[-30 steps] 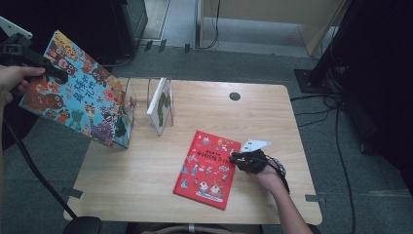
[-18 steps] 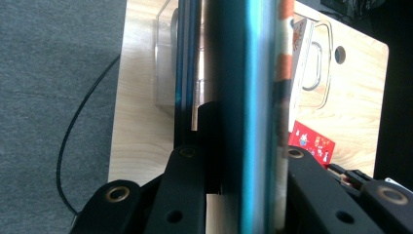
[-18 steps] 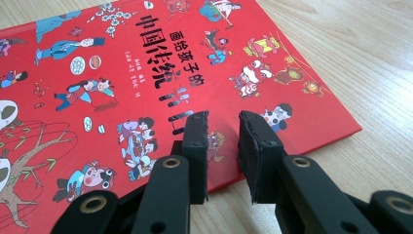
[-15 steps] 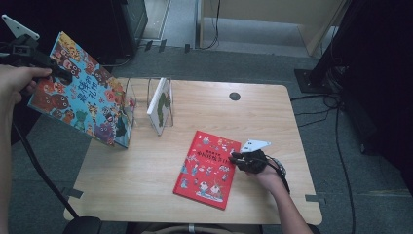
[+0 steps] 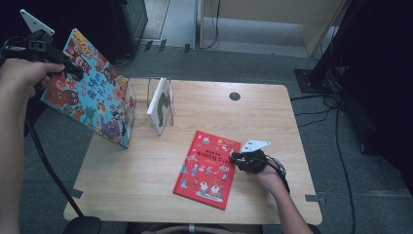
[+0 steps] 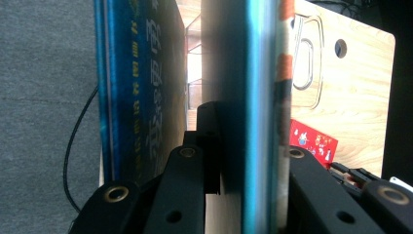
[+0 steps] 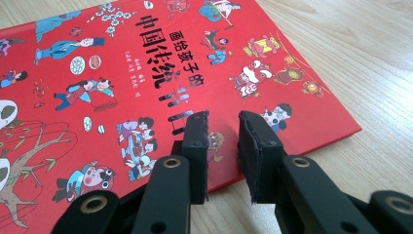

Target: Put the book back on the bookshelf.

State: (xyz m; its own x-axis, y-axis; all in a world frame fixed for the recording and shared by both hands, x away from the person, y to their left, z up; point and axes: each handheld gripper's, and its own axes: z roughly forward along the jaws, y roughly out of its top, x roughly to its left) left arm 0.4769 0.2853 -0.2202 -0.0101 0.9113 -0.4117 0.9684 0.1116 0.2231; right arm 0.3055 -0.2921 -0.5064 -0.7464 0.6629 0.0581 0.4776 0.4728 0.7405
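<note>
The left gripper (image 5: 73,70) is clamped on our blue picture book (image 5: 92,100), held tilted off the table's (image 5: 146,195) left edge beside the wire book stand (image 5: 160,105); a thin grip there may let it slip. The right gripper (image 7: 221,134), jaws slightly apart, holds nothing above the red book (image 7: 122,87).

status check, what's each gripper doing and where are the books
Left gripper shut on blue book, held off the table's left edge. Right gripper open over red book, flat on table. White book upright in rack.

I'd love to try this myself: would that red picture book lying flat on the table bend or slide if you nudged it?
The red book probably stays stiff: its cover lies flat with crisp edges. It looks glossy, so it may slide easily on the smooth wooden table. Being flat, it can't tip.
</note>
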